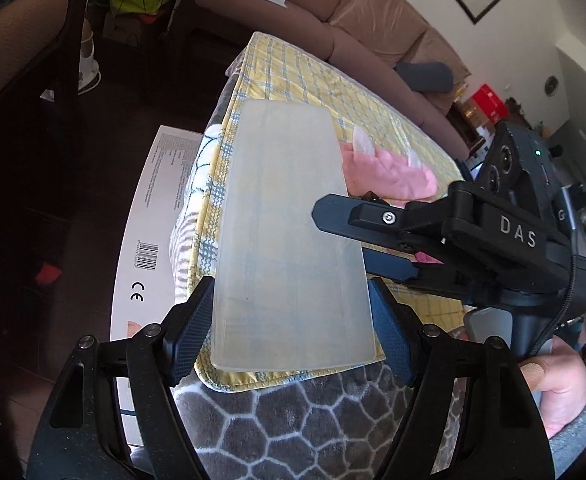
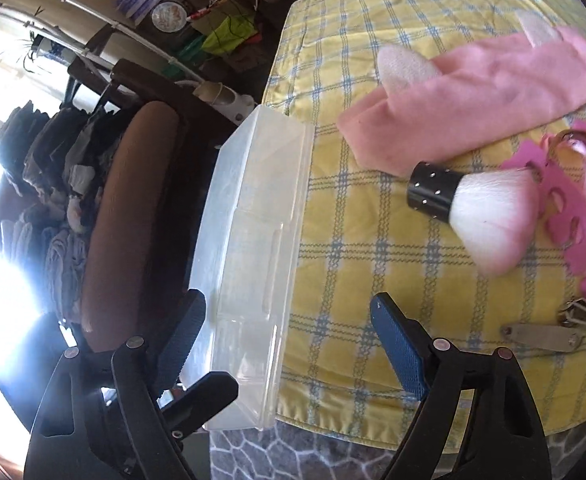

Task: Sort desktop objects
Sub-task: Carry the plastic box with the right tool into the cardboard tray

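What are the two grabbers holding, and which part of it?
The left gripper clamps the clear plastic box across its near end, one pad on each long side. The right gripper holds nothing; its fingers are apart, one on either side of the box.

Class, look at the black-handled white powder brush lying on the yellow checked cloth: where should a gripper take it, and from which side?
Grip the black-handled white powder brush by its short, rigid black handle, coming from above with jaws across it; the bristles are soft and would splay.

Yellow plaid cloth (image 2: 373, 272) covers table; on it: clear plastic box (image 2: 253, 240), pink towel (image 2: 473, 92), white brush (image 2: 473, 208), nail clipper (image 2: 541, 336).
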A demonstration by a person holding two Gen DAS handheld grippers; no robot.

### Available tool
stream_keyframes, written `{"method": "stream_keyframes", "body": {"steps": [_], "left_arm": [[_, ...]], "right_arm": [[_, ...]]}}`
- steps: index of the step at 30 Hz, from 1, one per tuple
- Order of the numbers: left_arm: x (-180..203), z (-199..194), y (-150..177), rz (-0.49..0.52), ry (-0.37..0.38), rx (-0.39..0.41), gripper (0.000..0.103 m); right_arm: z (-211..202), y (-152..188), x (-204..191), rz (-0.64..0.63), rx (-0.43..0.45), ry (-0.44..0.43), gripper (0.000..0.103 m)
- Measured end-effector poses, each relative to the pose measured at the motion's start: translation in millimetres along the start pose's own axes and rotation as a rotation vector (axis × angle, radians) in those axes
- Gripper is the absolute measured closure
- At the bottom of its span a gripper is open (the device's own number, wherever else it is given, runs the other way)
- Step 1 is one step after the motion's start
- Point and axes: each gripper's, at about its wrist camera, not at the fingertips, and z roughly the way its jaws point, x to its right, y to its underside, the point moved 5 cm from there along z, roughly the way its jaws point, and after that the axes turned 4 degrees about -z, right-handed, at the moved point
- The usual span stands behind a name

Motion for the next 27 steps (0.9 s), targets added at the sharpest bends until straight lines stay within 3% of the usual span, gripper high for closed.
{"method": "stream_keyframes", "body": {"steps": [5,6,7,10,14,21,27], "left_arm": [[5,0,5,0.018,-0.002,-0.006,0.031],[5,-1,5,0.012,-0.002,-0.004,0.031],[5,-2,4,0.004,0.003,-0.001,0.031],[10,-12,2,-0.001,0.015,0.02,0.031],[33,-28,3,0.071,0.0,0.057,0.031],[108,-36,9,0.16,0.044,0.073,0.031],[210,-7,19,0.223,0.127,0.026,0.031]], "right_arm": [[13,-6,-8,0.028,-0.016,-0.091,0.029],[15,-6,-9,0.036,-0.021,-0.109,0.041],[17,-6,-11,0.043,-0.027,-0.128,0.046],[13,-6,-15,0.027,-0.012,-0.143,0.048],[-4,-5,-17,0.023,0.022,-0.206,0.049],[-72,-4,-20,-0.057,0.094,-0.205,0.049],[-162,-3,24,-0.042,0.211,-0.171,0.049]]}}
